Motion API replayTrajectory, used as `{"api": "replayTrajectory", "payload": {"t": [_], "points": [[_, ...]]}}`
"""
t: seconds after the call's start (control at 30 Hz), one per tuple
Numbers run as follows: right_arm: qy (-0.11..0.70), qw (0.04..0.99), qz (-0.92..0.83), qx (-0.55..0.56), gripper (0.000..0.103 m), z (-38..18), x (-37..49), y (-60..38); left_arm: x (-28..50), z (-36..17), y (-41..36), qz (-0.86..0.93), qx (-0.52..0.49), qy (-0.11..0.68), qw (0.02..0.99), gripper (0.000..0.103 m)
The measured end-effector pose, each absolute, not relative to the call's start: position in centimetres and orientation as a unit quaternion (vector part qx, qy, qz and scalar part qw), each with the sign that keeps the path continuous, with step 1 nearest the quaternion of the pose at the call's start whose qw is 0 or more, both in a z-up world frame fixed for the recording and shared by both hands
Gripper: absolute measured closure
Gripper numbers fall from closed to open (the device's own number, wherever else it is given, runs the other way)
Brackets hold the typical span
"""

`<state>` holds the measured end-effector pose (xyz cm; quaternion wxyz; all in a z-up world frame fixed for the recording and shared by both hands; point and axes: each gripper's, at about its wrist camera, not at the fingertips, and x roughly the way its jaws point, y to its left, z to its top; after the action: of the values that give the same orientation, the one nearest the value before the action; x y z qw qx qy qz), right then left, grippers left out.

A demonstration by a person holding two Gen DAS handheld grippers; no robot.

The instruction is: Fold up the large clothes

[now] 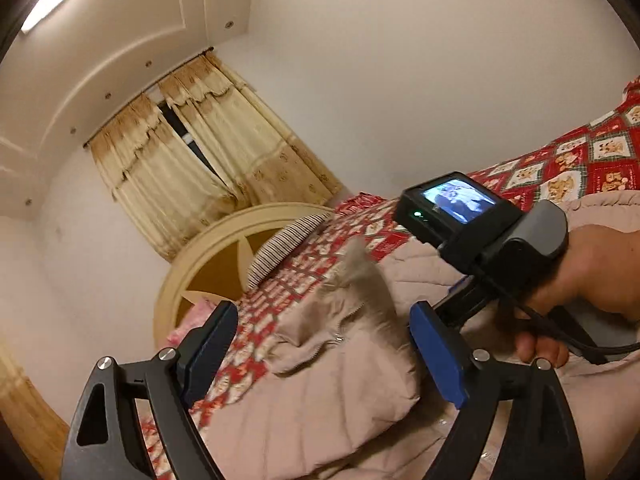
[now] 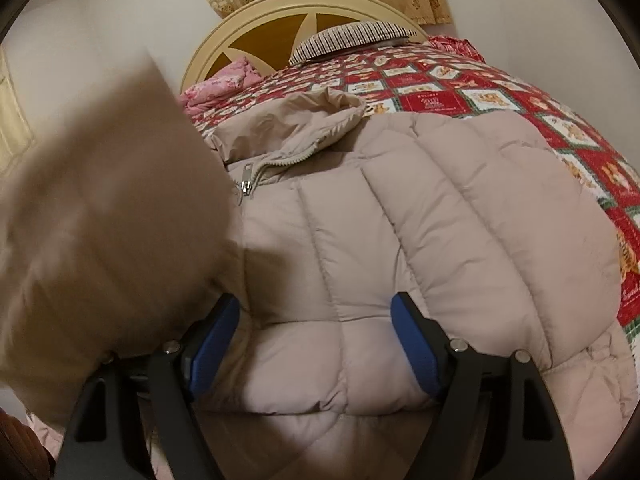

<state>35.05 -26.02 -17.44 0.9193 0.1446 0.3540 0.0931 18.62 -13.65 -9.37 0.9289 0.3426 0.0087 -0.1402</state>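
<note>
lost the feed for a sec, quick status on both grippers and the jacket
Left gripper open, empty. Right gripper open, jaws straddling the beige puffer jacket on the bed. Blurred beige flap blocks right view's left side.

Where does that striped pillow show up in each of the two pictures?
Left wrist view: the striped pillow lies a little left of centre, tilted, leaning by the round headboard.
Right wrist view: the pillow is at the top, just right of centre, against the same headboard.
Shared landmark: the beige puffer jacket on the red quilt.
</note>
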Motion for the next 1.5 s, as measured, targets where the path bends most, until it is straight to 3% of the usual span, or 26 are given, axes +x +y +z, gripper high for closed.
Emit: {"api": "replayTrajectory", "payload": {"t": [0.17, 0.27, 0.4, 0.5, 0.77, 0.83, 0.9, 0.93, 1.1, 1.5], "points": [[0.348, 0.918, 0.1, 0.164, 0.022, -17.5, 34.9, -26.5, 21.6, -6.4, -9.5, -0.097, 0.262, 0.027, 0.96, 0.01], [0.342, 0.918, 0.103, 0.175, 0.022, -17.4, 34.7, -26.8, 26.3, -6.0, -5.8, -0.046, 0.193, 0.101, 0.975, 0.008], [0.326, 0.914, 0.095, 0.223, 0.023, -16.8, 34.1, -28.7, 33.9, -9.8, -2.0, 0.026, 0.162, 0.243, 0.956, 0.008], [0.3, 0.913, 0.044, 0.273, 0.021, -15.2, 32.5, -31.3, 35.7, -11.8, -1.0, 0.025, 0.136, 0.286, 0.948, 0.008], [0.224, 0.955, 0.006, 0.195, 0.02, -6.7, 29.1, -29.7, 36.5, -15.1, -0.8, 0.024, 0.127, 0.306, 0.943, 0.008], [0.249, 0.958, 0.044, 0.139, 0.028, -6.2, 30.3, -26.2, 36.7, -15.2, -0.6, 0.026, 0.121, 0.311, 0.942, 0.008], [0.28, 0.952, 0.073, 0.103, 0.045, -7.2, 31.5, -23.4, 36.7, -15.2, -0.5, 0.026, 0.117, 0.313, 0.942, 0.008], [0.301, 0.946, 0.085, 0.088, 0.046, -8.2, 32.3, -22.1, 36.7, -15.3, -0.4, 0.026, 0.115, 0.314, 0.942, 0.008], [0.385, 0.918, 0.072, 0.066, 0.047, -14.4, 35.0, -20.9, 37.1, -15.5, 0.0, 0.023, 0.101, 0.324, 0.94, 0.006], [0.384, 0.918, 0.067, 0.069, 0.049, -17.2, 34.5, -21.7, 37.1, -15.7, -0.1, 0.024, 0.104, 0.324, 0.94, 0.005]]}}
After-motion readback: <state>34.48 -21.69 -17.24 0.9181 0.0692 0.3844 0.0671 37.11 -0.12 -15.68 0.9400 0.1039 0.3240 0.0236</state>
